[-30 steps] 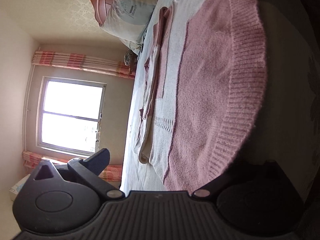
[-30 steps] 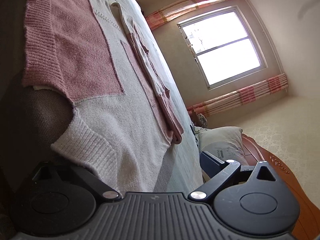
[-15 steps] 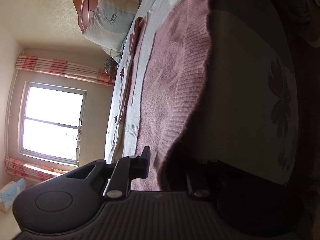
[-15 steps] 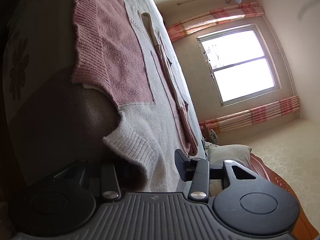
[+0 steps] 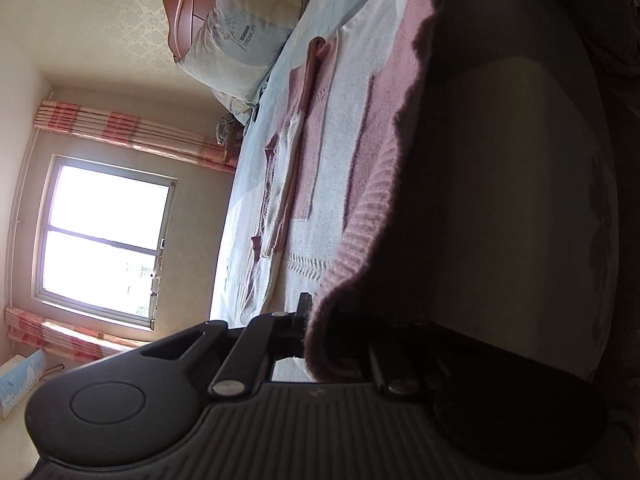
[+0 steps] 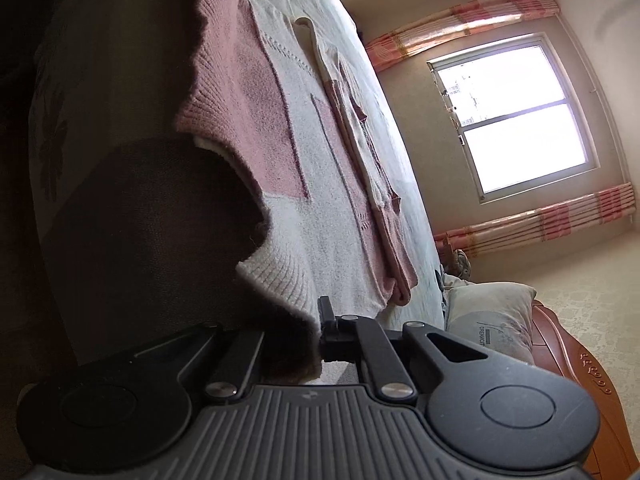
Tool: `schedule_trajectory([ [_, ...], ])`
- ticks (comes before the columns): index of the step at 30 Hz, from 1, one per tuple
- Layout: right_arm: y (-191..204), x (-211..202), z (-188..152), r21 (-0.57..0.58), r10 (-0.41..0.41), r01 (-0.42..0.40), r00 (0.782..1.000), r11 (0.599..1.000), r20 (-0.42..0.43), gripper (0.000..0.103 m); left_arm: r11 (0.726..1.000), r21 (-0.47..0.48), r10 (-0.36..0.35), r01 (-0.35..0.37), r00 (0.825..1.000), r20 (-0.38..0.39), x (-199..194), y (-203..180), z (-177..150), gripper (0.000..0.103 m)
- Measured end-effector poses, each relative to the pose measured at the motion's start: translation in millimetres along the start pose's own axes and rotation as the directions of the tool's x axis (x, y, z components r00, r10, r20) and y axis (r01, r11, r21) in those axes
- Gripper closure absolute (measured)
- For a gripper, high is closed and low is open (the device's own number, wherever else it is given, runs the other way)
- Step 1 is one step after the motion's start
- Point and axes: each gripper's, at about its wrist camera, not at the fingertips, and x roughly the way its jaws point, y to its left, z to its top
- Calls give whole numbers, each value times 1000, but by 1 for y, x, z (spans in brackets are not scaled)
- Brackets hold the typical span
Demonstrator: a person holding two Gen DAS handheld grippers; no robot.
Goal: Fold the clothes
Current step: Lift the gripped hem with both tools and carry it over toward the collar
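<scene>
Left wrist view showed the left gripper [image 5: 320, 344] clamped on the pink ribbed hem of the sweater [image 5: 320, 152], which lay spread flat on the bed [image 5: 340, 12], its hem over the near edge. Right wrist view showed the right gripper [image 6: 316, 340] clamped on the white ribbed hem corner. Pillow [image 5: 240, 40] lay against the headboard [image 5: 180, 12], window [image 6: 516, 112] beyond

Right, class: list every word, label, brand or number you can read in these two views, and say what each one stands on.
"DREAMCITY": printed on the pillow at the headboard, running sideways in the left wrist view.
"DREAMCIT...": the same pillow in the right wrist view, its end cut off by the gripper body.
The small mark on each gripper body is too faint to read.
Nothing else carries text.
</scene>
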Motion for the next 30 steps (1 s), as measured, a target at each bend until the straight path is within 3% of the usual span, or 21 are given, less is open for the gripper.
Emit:
schedule_trajectory([
  [10, -54, 29, 12, 39, -95, 95, 995, 995, 4, 94, 996, -79, 43, -43, 999, 1, 58, 65, 17, 98],
  [20, -101, 98, 23, 115, -159, 160, 987, 980, -20, 94, 985, -166, 53, -56, 998, -25, 150, 110, 25, 97],
  [30, -125, 176, 33, 119, -180, 183, 983, 976, -33, 94, 969, -247, 10, -19, 999, -41, 220, 134, 15, 97],
])
